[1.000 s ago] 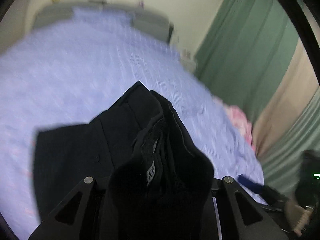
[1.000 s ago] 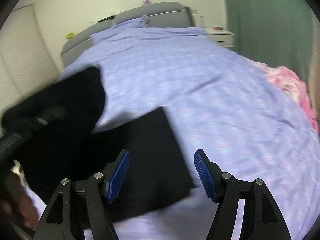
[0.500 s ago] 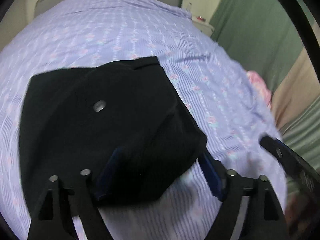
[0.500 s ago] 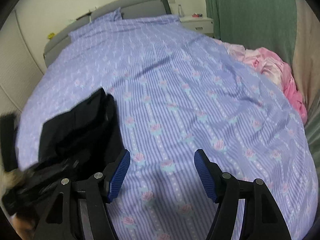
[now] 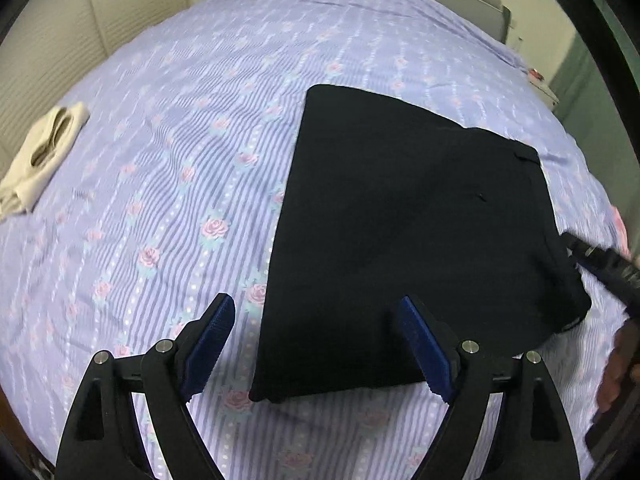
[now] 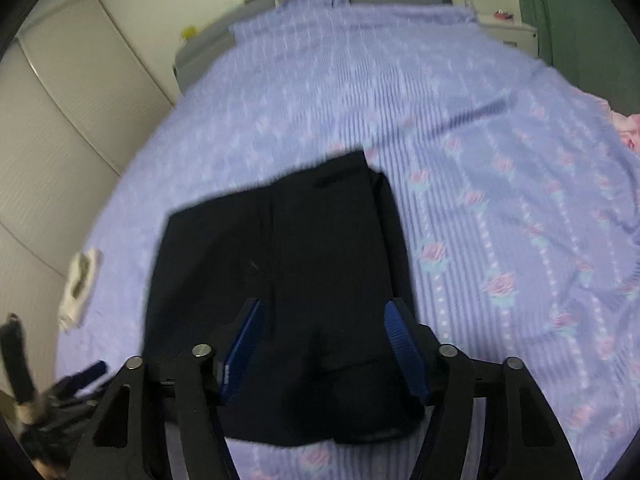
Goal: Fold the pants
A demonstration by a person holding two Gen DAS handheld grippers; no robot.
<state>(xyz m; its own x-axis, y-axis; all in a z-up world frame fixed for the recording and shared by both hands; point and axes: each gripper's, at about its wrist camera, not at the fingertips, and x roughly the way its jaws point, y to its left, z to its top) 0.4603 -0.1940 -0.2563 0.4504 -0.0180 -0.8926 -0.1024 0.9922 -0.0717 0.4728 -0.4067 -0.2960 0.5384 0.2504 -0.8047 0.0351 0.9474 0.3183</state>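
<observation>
While closing, right gripper (image 6: pixel 324 344) jaws straddle the folded pants (image 6: pixel 280 264).

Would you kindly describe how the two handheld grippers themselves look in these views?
Both the left gripper and the right gripper share one design: black triangular finger frames with cut-out openings, silver round bolt heads at the joints, and ridged blue pads lining the inner faces. No cables or markings show.
</observation>
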